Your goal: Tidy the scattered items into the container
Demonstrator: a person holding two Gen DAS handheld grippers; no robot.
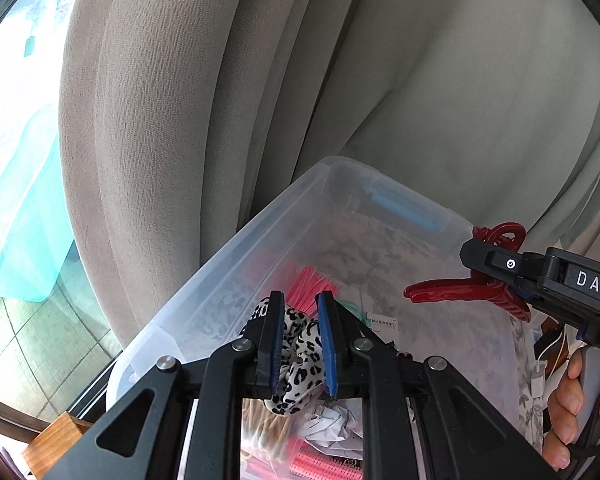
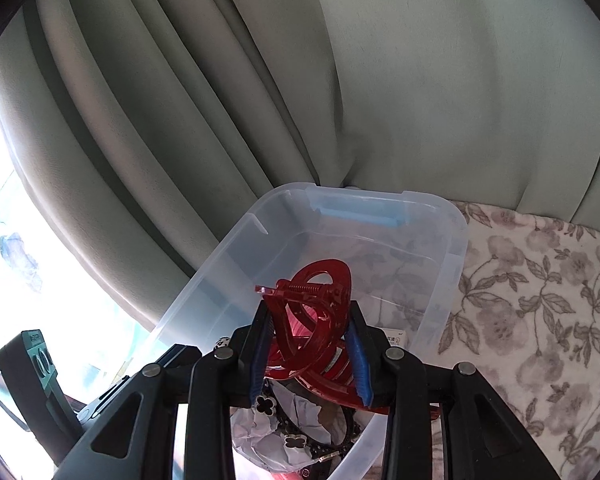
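Left tongs [image 1: 300, 328] clenched on a leopard-print scrunchie [image 1: 298, 360], held over the near end of the clear plastic bin [image 1: 236, 248]. Scrunchie hangs between the blue pads, bulging out below them.

Right tongs [image 2: 310, 344] clenched on a red hair claw clip [image 2: 312, 320], also above the bin [image 2: 454, 240]. From the left wrist view the clip [image 1: 452, 292] sticks out past the tong tips, over the bin's right side; a hand [image 1: 572, 396] grips the handle of that tool at the right edge.

Bin contents, as far as visible: pink comb-like item [image 1: 312, 280] mid-bin, a small white packet with print [image 1: 382, 322], crumpled white paper [image 2: 268, 424], a black strap with clover-shaped charms [image 2: 266, 402], cotton swabs [image 1: 264, 428] at the near end. Far half of the bin floor is mostly bare. Blue latch [image 2: 360, 210] on the far rim.

Bin sits on a floral-print cloth [image 2: 540, 300] covering the surface; can't tell whether it's a table underneath. Grey-green curtain [image 2: 420, 80] hangs just behind the bin, bright window at left.
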